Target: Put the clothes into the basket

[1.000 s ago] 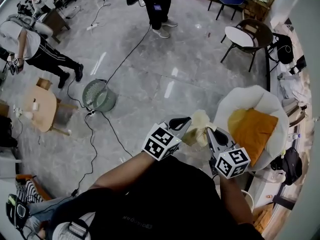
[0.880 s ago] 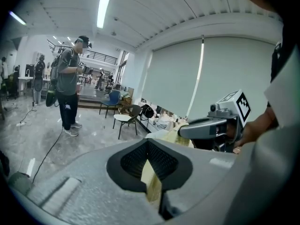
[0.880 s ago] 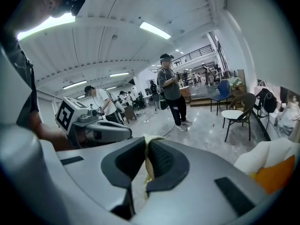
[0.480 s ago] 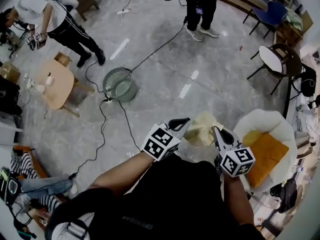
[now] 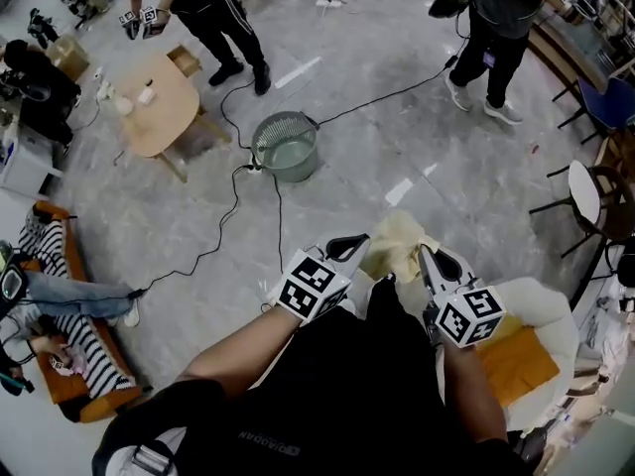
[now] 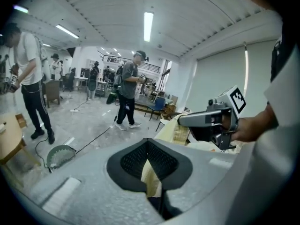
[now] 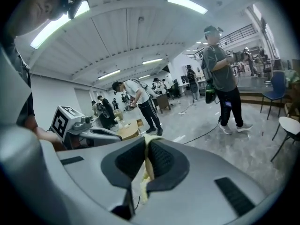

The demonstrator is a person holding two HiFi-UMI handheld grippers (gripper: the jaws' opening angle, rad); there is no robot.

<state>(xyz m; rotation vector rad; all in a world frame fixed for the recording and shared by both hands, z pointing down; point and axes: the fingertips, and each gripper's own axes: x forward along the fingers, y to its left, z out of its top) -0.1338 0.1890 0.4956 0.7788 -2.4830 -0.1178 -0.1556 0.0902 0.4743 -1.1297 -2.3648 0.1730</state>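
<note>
A pale yellow garment point(image 5: 397, 246) hangs bunched between my two grippers, in front of my body. My left gripper point(image 5: 355, 243) is shut on its left edge, and the cloth shows pinched between the pads point(image 6: 149, 170). My right gripper point(image 5: 423, 256) is shut on the right edge, with a yellow fold point(image 7: 145, 165) squeezed in its jaws. The round grey-green basket point(image 5: 286, 147) stands on the floor ahead and slightly left, and also low on the left of the left gripper view point(image 6: 58, 156). An orange garment point(image 5: 511, 365) lies on a white cushioned seat point(image 5: 556, 315) at my right.
Black cables point(image 5: 233, 221) run across the grey floor by the basket. A round wooden table point(image 5: 159, 107) stands beyond it on the left. One person point(image 5: 213, 8) stands at that table, another point(image 5: 496, 28) at the upper right. Chairs point(image 5: 585, 201) stand at the right edge.
The view has swung left: the basket has come from the left toward the middle, and the white seat has slid to the lower right. Both grippers still hold the yellow garment.
</note>
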